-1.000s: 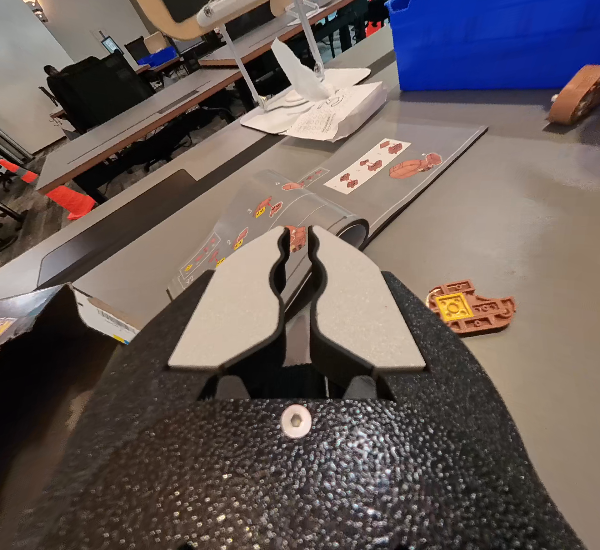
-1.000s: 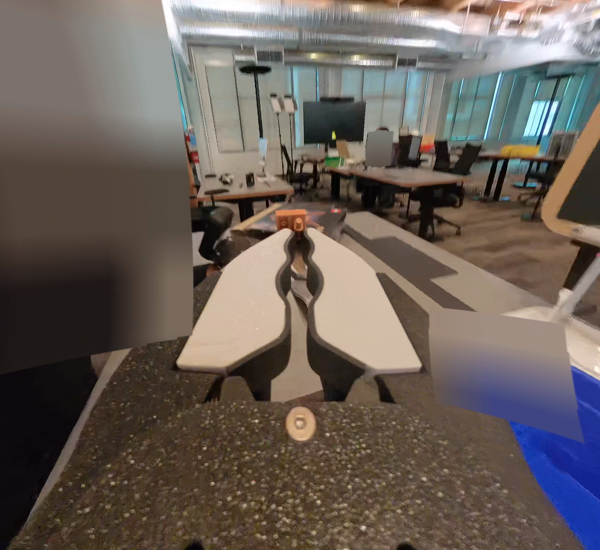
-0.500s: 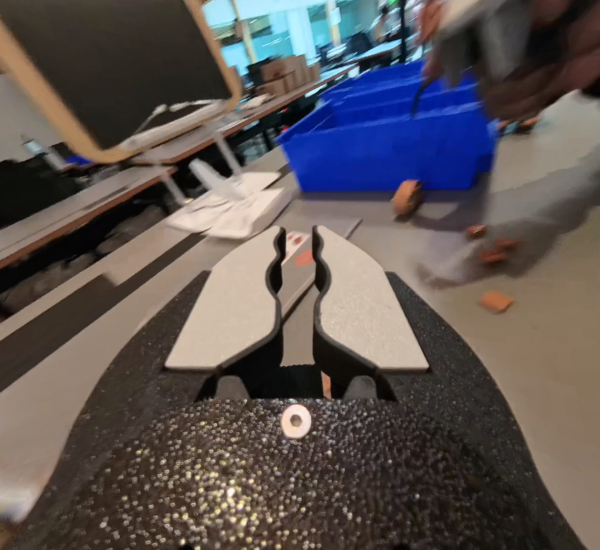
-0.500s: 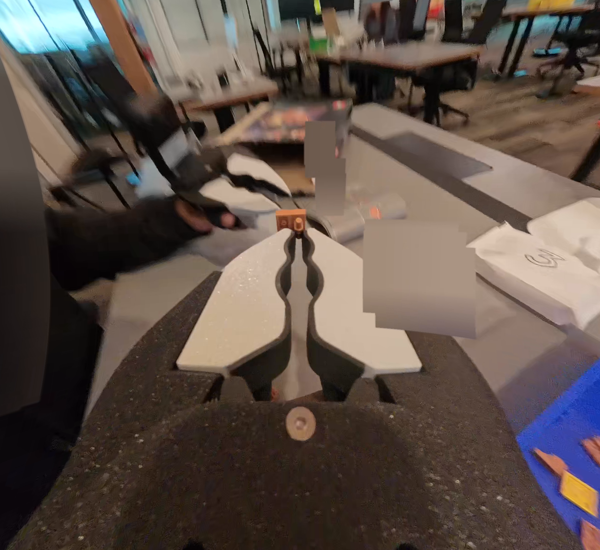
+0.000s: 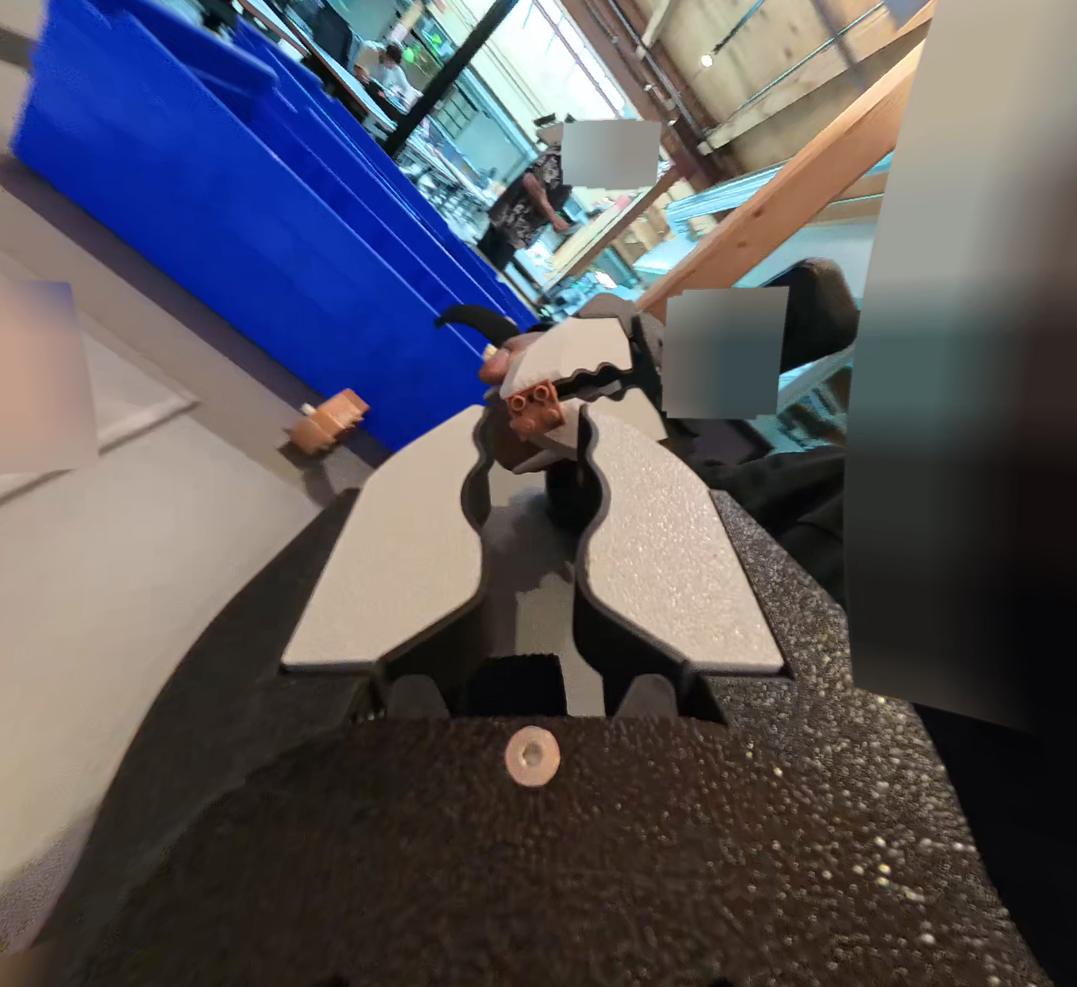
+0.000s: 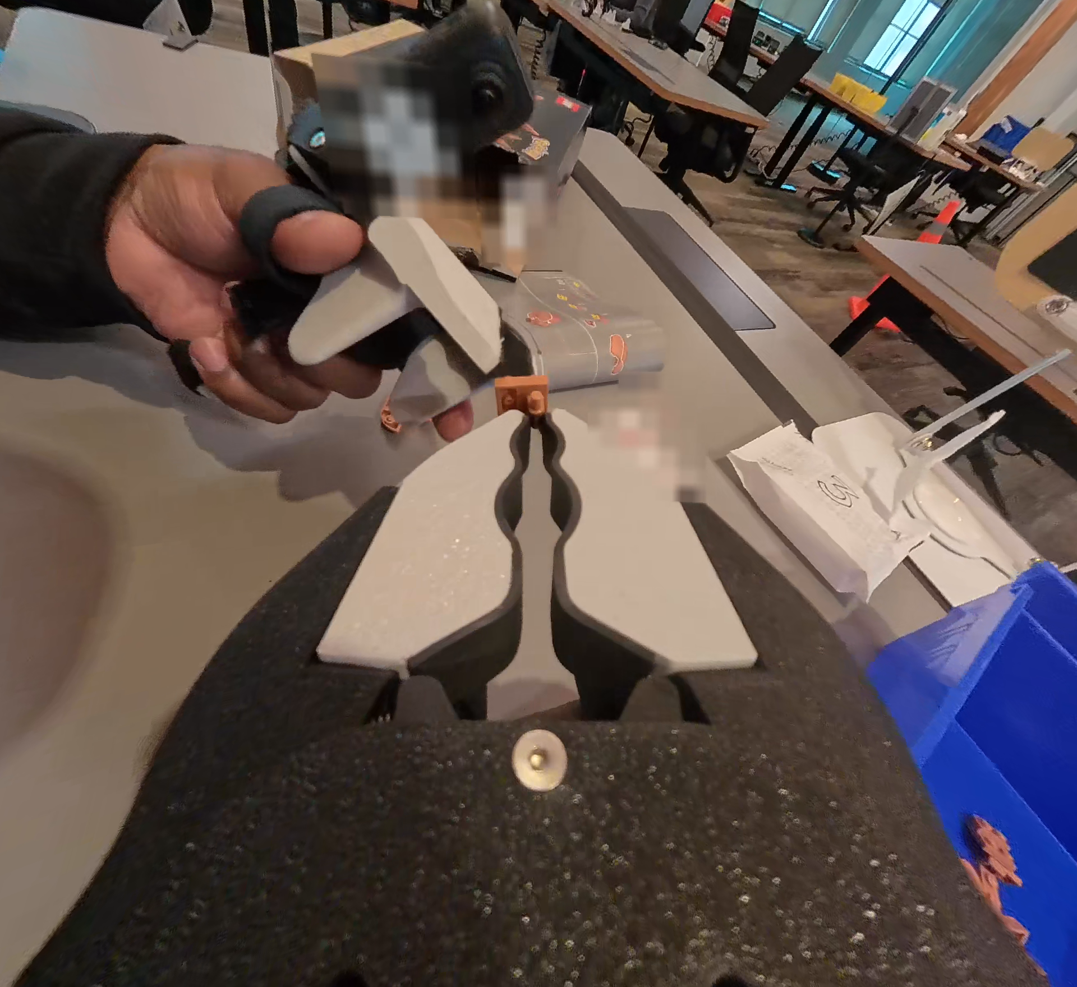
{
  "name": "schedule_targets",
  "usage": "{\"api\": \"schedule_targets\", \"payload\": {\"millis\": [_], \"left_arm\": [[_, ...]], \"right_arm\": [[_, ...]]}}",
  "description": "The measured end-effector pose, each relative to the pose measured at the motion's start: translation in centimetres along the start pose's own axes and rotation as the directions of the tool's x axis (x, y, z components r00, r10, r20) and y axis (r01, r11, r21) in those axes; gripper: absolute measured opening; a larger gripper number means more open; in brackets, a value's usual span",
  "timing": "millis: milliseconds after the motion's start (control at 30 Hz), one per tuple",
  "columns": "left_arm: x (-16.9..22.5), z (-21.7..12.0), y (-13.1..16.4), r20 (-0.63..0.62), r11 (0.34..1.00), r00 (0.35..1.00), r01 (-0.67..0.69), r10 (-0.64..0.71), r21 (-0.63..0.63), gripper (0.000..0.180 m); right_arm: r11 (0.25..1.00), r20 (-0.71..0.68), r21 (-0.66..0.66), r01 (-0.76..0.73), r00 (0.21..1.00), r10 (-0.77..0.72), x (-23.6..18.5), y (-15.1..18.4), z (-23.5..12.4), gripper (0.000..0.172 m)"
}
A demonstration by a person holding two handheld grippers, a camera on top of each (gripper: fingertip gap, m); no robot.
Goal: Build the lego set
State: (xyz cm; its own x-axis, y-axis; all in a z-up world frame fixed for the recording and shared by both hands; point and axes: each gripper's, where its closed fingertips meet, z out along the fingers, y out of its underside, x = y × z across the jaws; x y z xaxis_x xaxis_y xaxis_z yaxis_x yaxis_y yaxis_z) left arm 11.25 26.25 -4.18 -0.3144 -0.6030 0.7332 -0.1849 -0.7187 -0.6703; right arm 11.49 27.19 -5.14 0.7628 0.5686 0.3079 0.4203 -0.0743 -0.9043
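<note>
My right gripper point(image 6: 536, 420) is shut on a small brown brick point(image 6: 523, 394), a flat plate with a peg, pinched at its fingertips and held above the grey table point(image 6: 175, 493). My left gripper point(image 5: 533, 434) is open and tilted. Its tips stand on either side of that same brick point(image 5: 533, 405) without pressing on it. In the right wrist view the left gripper point(image 6: 478, 376), held in a hand point(image 6: 192, 260), sits just left of the brick. In the left wrist view the right gripper point(image 5: 545, 411) comes in from the upper right.
Blue bins point(image 5: 233, 190) stand along the table, with a brown wheel-like piece point(image 5: 329, 423) in front. A curled instruction booklet point(image 6: 583, 335), a white paper bag point(image 6: 827, 504), a dark box point(image 6: 548, 137) and a blue bin point(image 6: 1020, 726) with brown pieces are nearby. A small brown piece point(image 6: 391, 423) lies under the hand. The tips of both grippers are at nearly the same place.
My left gripper has swung away from the booklet towards the right gripper and opened wider. My right gripper has tipped down towards the table with the brick still pinched. The two grippers have met.
</note>
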Motion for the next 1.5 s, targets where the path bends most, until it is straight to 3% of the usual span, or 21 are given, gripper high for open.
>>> {"api": "schedule_targets", "payload": {"millis": [100, 233, 333, 400, 500, 667, 767, 867, 1300, 1500], "left_arm": [[0.0, 0.4, 0.8, -0.05, 0.996, 0.995, 0.085, -0.086, -0.028, 0.026], [-0.4, 0.4, 1.0, -0.045, 0.996, 0.995, 0.084, -0.085, -0.028, 0.018], [-1.3, 0.4, 1.4, 0.029, 0.998, 0.999, -0.025, 0.027, -0.064, 0.016], [-2.4, 0.0, 1.7, 0.14, 0.98, 0.976, -0.15, 0.168, -0.133, 0.017], [-4.2, -1.1, 2.8, 0.275, 0.891, 0.873, -0.306, 0.403, -0.336, 0.017], [-7.1, -1.7, 6.9, 0.256, 0.642, 0.707, -0.352, 0.659, -0.681, 0.017], [-7.9, -1.3, 8.9, 0.2, 0.551, 0.69, -0.335, 0.696, -0.764, 0.017], [-8.3, -1.1, 9.9, 0.177, 0.508, 0.682, -0.32, 0.709, -0.8, 0.017], [-8.2, -0.6, 11.5, 0.167, 0.485, 0.708, -0.275, 0.686, -0.83, 0.02], [-7.5, -1.1, 10.6, 0.196, 0.54, 0.713, -0.294, 0.673, -0.789, 0.023]], "right_arm": [[0.999, -0.016, -0.002, 0.038, 0.999, -0.038, -0.3, 0.3, 0.2, 0.003], [0.999, -0.022, -0.003, 0.042, 0.999, -0.042, -0.4, 0.5, 0.3, 0.004], [0.999, -0.015, -0.041, 0.026, 1.0, -0.026, -0.6, 1.3, 0.4, 0.008], [0.997, 0.004, -0.077, 0.007, 1.0, -0.007, -1.1, 2.3, 0.1, 0.019], [0.994, 0.026, -0.113, -0.004, 1.0, 0.007, -2.1, 3.9, -1.0, 0.023], [0.992, 0.053, -0.122, -0.012, 0.998, 0.019, -3.7, 5.8, -3.3, 0.024], [0.992, 0.043, -0.128, -0.022, 0.999, 0.028, -4.2, 6.7, -4.2, 0.023], [0.984, 0.029, -0.178, -0.029, 0.999, 0.035, -4.3, 8.1, -4.8, 0.021], [0.963, 0.059, -0.246, -0.114, 0.989, 0.132, -5.1, 10.9, -5.1, 0.02], [0.961, 0.055, -0.242, -0.135, 0.987, 0.153, -4.8, 10.9, -5.3, 0.02]]}}
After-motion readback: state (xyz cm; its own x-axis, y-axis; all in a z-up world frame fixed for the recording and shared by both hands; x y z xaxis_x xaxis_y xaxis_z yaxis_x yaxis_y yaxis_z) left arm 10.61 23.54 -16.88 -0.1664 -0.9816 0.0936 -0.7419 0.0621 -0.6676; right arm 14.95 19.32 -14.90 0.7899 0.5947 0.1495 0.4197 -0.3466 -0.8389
